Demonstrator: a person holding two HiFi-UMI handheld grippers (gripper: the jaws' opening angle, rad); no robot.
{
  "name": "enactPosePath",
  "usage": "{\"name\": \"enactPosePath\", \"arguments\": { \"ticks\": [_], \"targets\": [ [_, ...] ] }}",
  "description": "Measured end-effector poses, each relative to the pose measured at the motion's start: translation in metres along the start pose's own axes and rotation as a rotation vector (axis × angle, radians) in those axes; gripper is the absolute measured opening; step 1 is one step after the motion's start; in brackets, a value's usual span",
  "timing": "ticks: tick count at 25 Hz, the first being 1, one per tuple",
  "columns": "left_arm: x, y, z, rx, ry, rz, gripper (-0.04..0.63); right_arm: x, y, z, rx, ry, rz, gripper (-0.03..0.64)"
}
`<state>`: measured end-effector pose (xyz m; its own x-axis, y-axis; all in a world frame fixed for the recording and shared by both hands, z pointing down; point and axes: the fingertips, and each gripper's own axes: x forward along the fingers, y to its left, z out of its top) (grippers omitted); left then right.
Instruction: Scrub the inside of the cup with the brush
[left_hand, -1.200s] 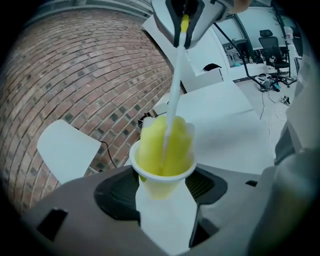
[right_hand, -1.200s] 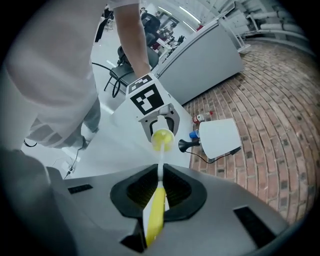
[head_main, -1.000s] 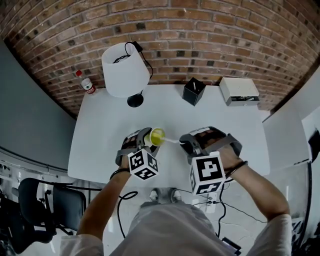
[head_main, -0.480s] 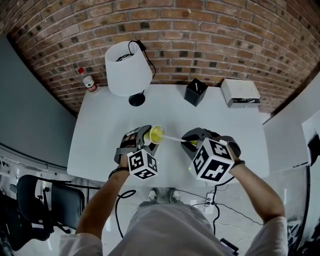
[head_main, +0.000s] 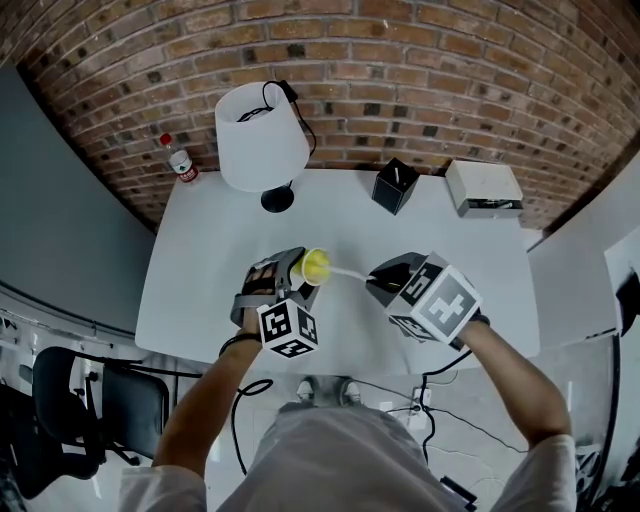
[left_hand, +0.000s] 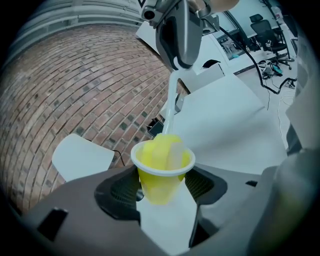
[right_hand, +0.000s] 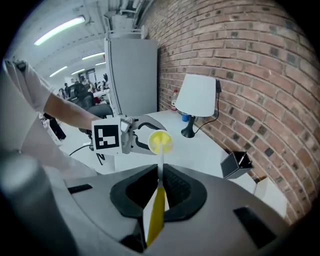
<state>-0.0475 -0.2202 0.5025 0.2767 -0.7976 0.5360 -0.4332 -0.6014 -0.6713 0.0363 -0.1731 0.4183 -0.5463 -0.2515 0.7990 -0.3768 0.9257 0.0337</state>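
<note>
Left jaws around cup (left_hand: 159, 181), brush (right_hand: 156, 212) inside

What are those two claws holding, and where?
The left gripper clamps the cup by its body, below the rim; the right gripper pinches the brush handle.

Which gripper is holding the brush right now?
The right gripper: its fingers are shut on the brush, while the left gripper holds the yellow cup.

The brush (head_main: 345, 271) sits in the cup (left_hand: 159, 182), lamp (head_main: 262, 150) behind it.
</note>
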Motion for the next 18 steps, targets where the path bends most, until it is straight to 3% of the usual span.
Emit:
{"name": "enactPosePath", "arguments": {
  "ticks": [12,18],
  "targets": [
    [0.0022,0.0048,0.0043,0.023,-0.014,0.024,0.295,0.0011,-0.0078,-0.0065,0.391,-0.052,0.159,0.028],
    [0.0034,0.0063,0.004,0.032,-0.024,0.029,0.295,0.0016,-0.0098,-0.0062,0.538,-0.076,0.227,0.028]
  ]
}}
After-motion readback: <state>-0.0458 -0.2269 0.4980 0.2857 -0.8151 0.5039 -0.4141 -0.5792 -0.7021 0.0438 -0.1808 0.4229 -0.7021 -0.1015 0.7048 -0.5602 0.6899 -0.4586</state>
